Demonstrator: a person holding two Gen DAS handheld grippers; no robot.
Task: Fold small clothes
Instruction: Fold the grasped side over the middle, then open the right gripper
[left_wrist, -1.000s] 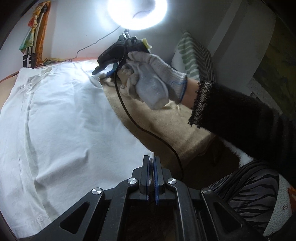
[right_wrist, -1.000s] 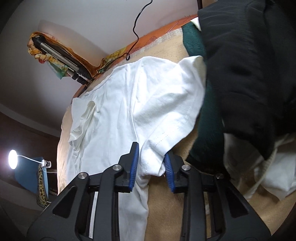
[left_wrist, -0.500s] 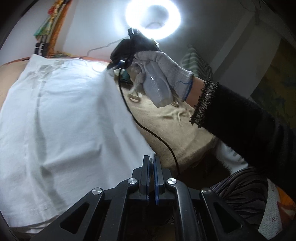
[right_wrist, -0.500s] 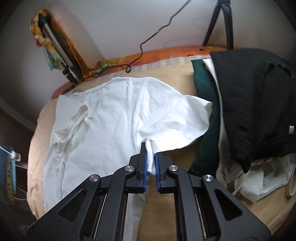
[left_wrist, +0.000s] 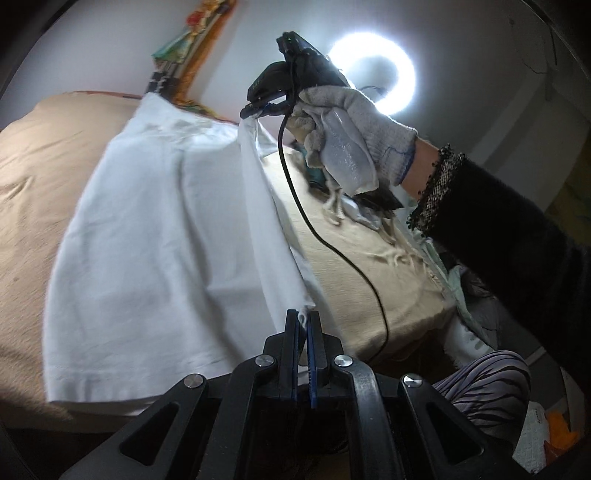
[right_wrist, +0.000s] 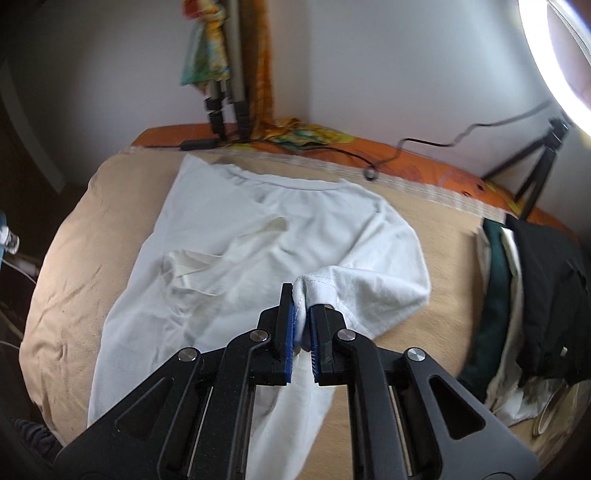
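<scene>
A white T-shirt (right_wrist: 258, 243) lies spread on a tan blanket (right_wrist: 81, 236); it also shows in the left wrist view (left_wrist: 155, 229). My left gripper (left_wrist: 303, 320) is shut on the shirt's lower right corner. My right gripper (right_wrist: 302, 314) is shut on the right sleeve hem and holds it lifted above the shirt. In the left wrist view my right gripper (left_wrist: 255, 112) shows in a gloved hand (left_wrist: 354, 136), raised, with the shirt's side edge stretched between the two grippers.
A pile of dark green, black and white clothes (right_wrist: 532, 295) lies at the blanket's right. A ring light (left_wrist: 373, 74) on a tripod (right_wrist: 535, 173) stands behind. Cables (right_wrist: 369, 158) run along the orange far edge. A black cord (left_wrist: 332, 243) hangs from the right gripper.
My right gripper closed on the sleeve hem, then lifted it up and leftward over the shirt. The left gripper kept its hold on the corner, and the right side edge rose off the blanket.
</scene>
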